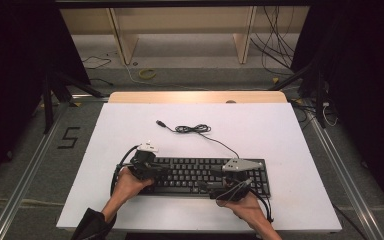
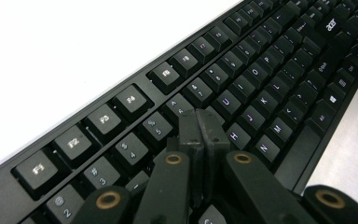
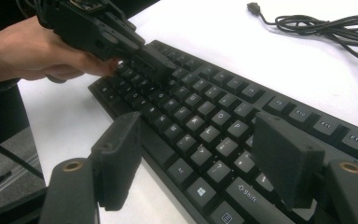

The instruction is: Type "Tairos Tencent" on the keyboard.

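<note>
A black keyboard (image 1: 207, 176) is seen on a white table (image 1: 280, 135). The left gripper (image 2: 203, 122), jaws pressed together, is held over its keys. The right gripper (image 3: 205, 158) is held with jaws spread wide, nothing between them.

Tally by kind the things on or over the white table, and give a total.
Keyboard: 1
Cable: 1
Grippers: 2, left gripper and right gripper
Total: 4
</note>
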`<state>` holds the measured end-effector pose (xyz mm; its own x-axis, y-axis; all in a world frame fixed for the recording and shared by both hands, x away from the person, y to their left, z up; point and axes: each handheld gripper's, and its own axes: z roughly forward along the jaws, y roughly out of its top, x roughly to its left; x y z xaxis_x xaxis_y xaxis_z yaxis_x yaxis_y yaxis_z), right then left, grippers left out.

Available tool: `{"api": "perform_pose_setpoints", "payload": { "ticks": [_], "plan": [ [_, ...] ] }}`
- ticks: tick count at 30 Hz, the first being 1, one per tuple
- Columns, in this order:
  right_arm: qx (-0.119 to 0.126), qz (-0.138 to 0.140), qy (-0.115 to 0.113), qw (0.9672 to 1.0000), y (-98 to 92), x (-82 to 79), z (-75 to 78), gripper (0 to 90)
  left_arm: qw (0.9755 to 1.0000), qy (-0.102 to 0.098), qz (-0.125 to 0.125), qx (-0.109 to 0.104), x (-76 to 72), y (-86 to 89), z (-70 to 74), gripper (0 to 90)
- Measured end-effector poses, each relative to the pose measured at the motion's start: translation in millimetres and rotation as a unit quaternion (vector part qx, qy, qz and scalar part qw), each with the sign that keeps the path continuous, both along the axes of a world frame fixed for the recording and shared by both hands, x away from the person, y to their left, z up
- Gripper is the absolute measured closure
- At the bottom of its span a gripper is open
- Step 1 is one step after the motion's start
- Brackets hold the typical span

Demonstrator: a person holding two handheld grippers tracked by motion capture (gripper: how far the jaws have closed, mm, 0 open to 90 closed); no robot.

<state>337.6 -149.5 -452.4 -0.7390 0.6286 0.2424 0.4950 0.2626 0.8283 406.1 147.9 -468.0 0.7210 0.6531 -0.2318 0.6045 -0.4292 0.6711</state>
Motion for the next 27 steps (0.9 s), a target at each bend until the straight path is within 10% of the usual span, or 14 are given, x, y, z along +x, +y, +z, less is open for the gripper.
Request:
{"api": "perform_pose_setpoints", "payload": {
  "ticks": [27],
  "plan": [
    [0.001, -0.008, -0.001, 1.0, -8.4, -2.1, 0.6, 34.1, 1.0, 0.001, 0.003, -0.003, 2.1, -3.7, -2.4, 85.4]
  ]
}}
